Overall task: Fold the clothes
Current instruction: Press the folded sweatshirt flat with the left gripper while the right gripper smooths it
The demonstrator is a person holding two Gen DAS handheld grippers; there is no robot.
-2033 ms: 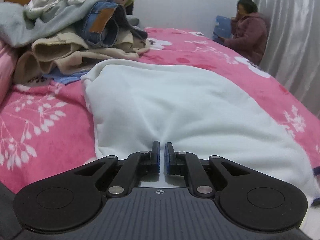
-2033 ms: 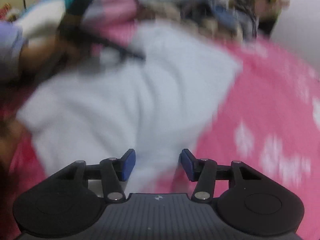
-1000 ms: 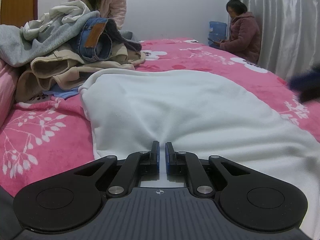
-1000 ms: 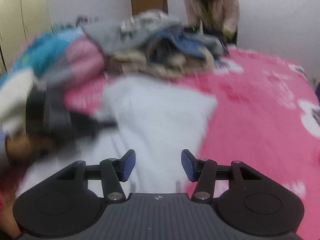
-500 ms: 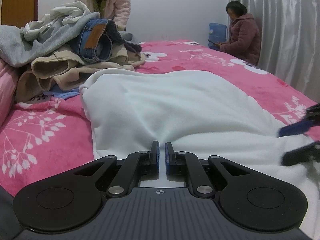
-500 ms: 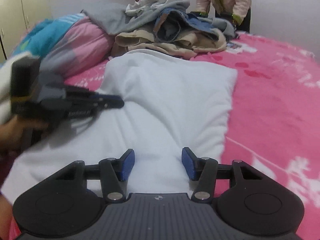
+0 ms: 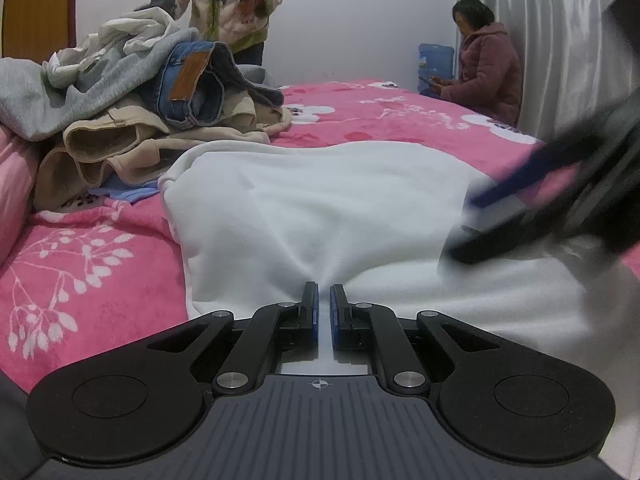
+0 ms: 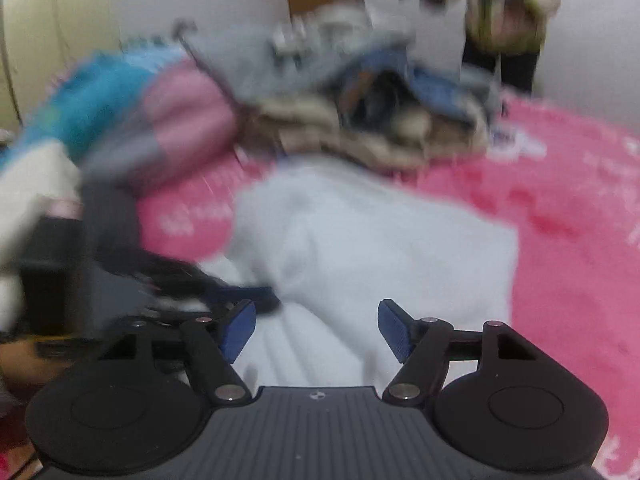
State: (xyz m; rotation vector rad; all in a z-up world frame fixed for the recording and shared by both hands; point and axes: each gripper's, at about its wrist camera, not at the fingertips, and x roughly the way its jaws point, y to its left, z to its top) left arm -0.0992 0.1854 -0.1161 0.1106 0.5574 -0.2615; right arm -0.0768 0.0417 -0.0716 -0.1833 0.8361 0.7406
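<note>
Pinching a fold of the white garment (image 7: 320,208) near its near hem, the left gripper (image 7: 324,300) has its blue pads drawn almost together, with the cloth puckering into creases that run toward the tips. The garment lies spread on the pink floral bedspread (image 7: 80,264), filling the centre of the left wrist view. Its left edge runs from about 7 o'clock up to a rounded corner at 10 o'clock, and its far edge crosses from there toward 2 o'clock.

The right gripper (image 7: 516,216) comes in blurred from 3 o'clock, low over the garment's right part. In its own view the right gripper (image 8: 316,330) has its jaws opening, wide apart, with the white garment (image 8: 380,248) showing below the gap and no cloth pressed by either pad. The garment's right edge there drops from 2 o'clock to 4 o'clock, with bare bedspread (image 8: 572,240) beyond it.

A pile of clothes (image 7: 132,112) crowds the 10 to 11 o'clock side, just beyond the garment's far-left corner. Open bedspread stretches from 12 to 2 o'clock. A standing person (image 7: 228,4) is behind the pile, and a seated person (image 7: 488,76) is at 2 o'clock by a curtain (image 7: 560,36).
</note>
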